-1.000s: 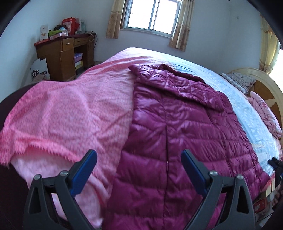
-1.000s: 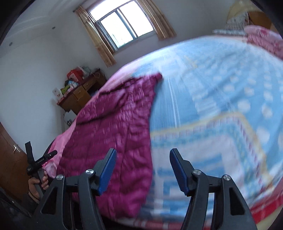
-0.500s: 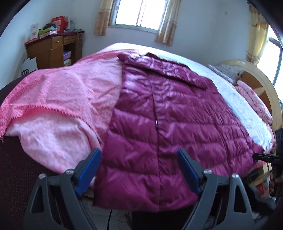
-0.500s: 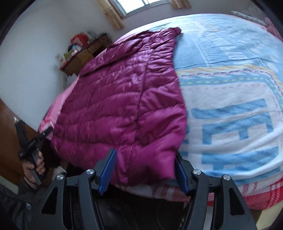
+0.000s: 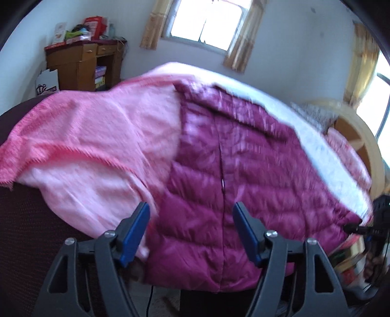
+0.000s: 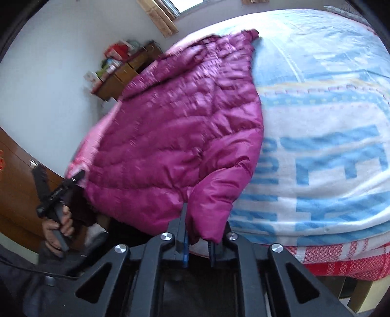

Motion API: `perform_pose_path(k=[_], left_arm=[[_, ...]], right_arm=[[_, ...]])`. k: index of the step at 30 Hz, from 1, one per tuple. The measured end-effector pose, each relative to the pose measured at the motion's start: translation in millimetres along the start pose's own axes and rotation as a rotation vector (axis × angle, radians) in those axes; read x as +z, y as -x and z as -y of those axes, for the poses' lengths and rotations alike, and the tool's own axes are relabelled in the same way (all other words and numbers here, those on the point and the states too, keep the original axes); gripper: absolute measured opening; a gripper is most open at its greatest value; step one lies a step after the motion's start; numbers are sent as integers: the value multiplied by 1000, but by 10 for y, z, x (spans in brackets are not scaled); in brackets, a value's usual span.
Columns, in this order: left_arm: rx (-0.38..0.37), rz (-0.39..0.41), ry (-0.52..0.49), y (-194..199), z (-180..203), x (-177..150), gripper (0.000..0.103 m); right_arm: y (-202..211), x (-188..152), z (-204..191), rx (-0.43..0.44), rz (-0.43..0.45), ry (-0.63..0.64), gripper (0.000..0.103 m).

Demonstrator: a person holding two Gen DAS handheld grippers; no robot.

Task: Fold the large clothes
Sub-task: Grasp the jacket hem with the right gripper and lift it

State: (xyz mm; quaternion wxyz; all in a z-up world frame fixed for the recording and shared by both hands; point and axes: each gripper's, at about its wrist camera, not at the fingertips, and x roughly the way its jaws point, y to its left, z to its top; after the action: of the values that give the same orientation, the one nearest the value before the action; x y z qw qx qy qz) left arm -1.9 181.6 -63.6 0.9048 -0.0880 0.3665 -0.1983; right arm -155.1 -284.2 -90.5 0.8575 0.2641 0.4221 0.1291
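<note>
On the bed (image 6: 329,73), your right gripper (image 6: 198,240) pinches the purple jacket's (image 5: 231,175) near corner, while your left gripper (image 5: 191,234), closing, straddles its hem.

Daylight pours through a bright window (image 5: 207,23) framed by short tan curtains (image 5: 240,40) in a bedroom with pale, bare walls (image 5: 299,56). A wooden desk (image 5: 82,65) piled with boxes and packets stands in the far corner, a white paper bag (image 5: 47,81) propped beside it. The bed (image 6: 324,122) fills the room under a blue-and-white patterned blanket, with a pink coverlet (image 5: 92,136) along one side and a curved wooden headboard (image 5: 360,141) near a second, curtained window (image 5: 376,102).
</note>
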Motion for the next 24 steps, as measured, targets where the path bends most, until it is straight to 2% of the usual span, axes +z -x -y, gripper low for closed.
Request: perform_pose_path(k=[3, 7, 8, 11, 14, 18, 21, 24], left_arm=[[3, 73, 32, 172, -152, 224, 73], [69, 135, 36, 268, -319, 518, 73], [78, 148, 34, 277, -351, 576, 74], [97, 166, 50, 243, -470, 727, 86], [112, 150, 60, 118, -570, 818, 87], [105, 124, 33, -22, -554, 817, 87], [126, 91, -49, -127, -474, 797, 88], [77, 39, -118, -233, -363, 791, 88]], right_arm=[[201, 223, -18, 129, 65, -54, 11], [283, 661, -76, 193, 129, -84, 11], [293, 793, -95, 187, 151, -81, 11], [276, 1242, -131, 147, 224, -79, 11], [148, 1662, -74, 125, 261, -109, 11], [-206, 2075, 92, 43, 253, -168, 11], [-485, 2284, 332, 3, 241, -240, 11], [-713, 2389, 567, -38, 225, -299, 11]])
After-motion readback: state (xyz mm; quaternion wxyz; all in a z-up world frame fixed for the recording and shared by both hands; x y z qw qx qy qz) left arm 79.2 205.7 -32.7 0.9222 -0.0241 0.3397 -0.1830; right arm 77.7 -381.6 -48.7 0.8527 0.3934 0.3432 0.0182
